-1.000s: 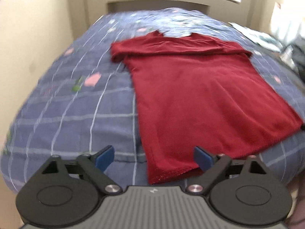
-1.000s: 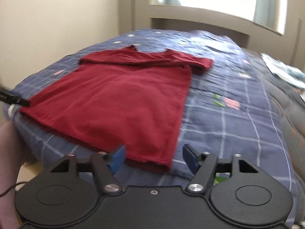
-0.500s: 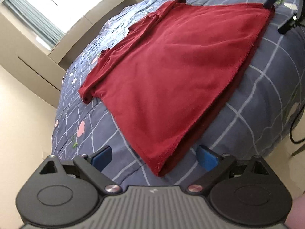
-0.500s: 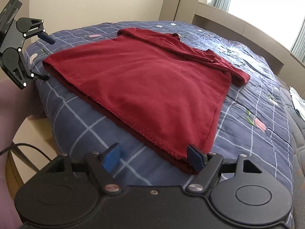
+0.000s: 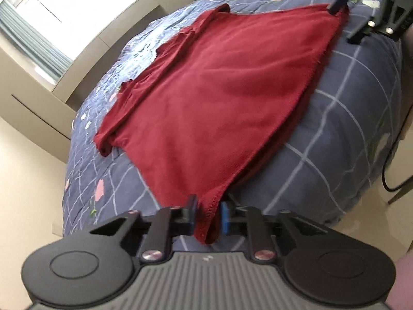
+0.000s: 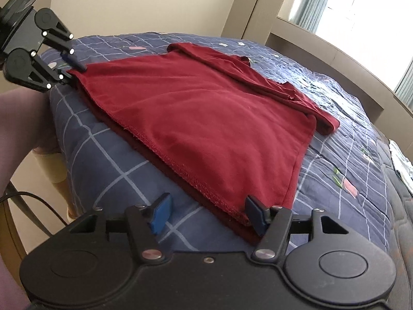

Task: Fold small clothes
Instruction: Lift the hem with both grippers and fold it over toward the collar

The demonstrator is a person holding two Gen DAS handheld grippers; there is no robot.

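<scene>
Red shirt [image 5: 222, 98] lies flat; left gripper [image 5: 207, 217] pinches its lower-centre hem corner, right gripper [image 6: 206, 213] spread, probably about to grab the opposite corner.

A navy quilt [image 6: 108, 155] with a pale grid and small pink floral prints covers the bed. A beige headboard ledge [image 6: 333, 59] sits under the bright window [image 5: 59, 5]. A black cable [image 5: 387, 178] hangs beside the bed.
</scene>
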